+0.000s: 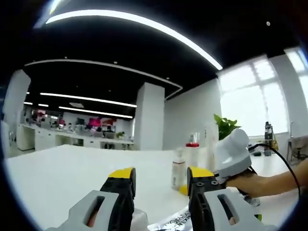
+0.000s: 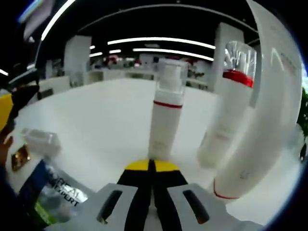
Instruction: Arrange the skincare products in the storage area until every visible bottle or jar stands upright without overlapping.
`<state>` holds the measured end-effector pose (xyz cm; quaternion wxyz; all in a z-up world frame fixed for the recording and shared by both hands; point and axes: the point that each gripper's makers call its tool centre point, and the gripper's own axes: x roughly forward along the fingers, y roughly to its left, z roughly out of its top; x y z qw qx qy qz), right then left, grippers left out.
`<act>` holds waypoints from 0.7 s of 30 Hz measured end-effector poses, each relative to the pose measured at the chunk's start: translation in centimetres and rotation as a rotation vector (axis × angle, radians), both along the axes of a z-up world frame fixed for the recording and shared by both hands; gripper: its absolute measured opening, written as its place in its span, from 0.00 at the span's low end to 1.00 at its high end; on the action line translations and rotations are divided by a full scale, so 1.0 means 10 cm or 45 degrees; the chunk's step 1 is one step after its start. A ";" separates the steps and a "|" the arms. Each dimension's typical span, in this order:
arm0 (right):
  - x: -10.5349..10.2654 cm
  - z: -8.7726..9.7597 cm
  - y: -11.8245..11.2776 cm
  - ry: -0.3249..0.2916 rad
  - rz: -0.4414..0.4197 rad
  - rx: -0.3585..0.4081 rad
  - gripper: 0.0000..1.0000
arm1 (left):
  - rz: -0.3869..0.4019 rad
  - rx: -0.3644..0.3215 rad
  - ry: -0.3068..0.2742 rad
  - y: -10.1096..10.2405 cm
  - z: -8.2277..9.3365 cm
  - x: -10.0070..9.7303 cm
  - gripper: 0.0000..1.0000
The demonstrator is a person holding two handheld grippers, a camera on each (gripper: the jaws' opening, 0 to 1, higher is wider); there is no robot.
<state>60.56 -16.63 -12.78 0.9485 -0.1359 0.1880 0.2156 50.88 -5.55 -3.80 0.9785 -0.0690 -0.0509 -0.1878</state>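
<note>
White table (image 1: pixel 57 178) in an open office, bottles standing at its far right.

My left gripper (image 1: pixel 161 180) gapes empty; right gripper (image 2: pixel 152 166) is closed before upright bottles (image 2: pixel 166 113), perhaps three; bare tabletop lies left.

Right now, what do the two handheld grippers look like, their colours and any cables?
The left gripper has light grey jaws with black inner faces, yellow tips and a slot in each jaw. The right gripper matches it. In the left gripper view its white housing trails a black cable over the person's bare forearm.
</note>
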 end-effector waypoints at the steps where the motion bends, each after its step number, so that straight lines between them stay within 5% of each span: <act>1: -0.01 0.00 -0.01 -0.002 -0.006 -0.001 0.00 | 0.009 0.016 -0.006 0.01 0.00 0.00 0.44; 13: 0.07 -0.05 -0.01 0.004 -0.043 0.009 0.00 | 0.053 0.040 -0.011 0.06 0.01 -0.01 0.44; 21: 0.16 0.00 0.00 -0.047 -0.027 -0.095 0.00 | 0.064 0.038 -0.008 0.08 0.01 -0.02 0.44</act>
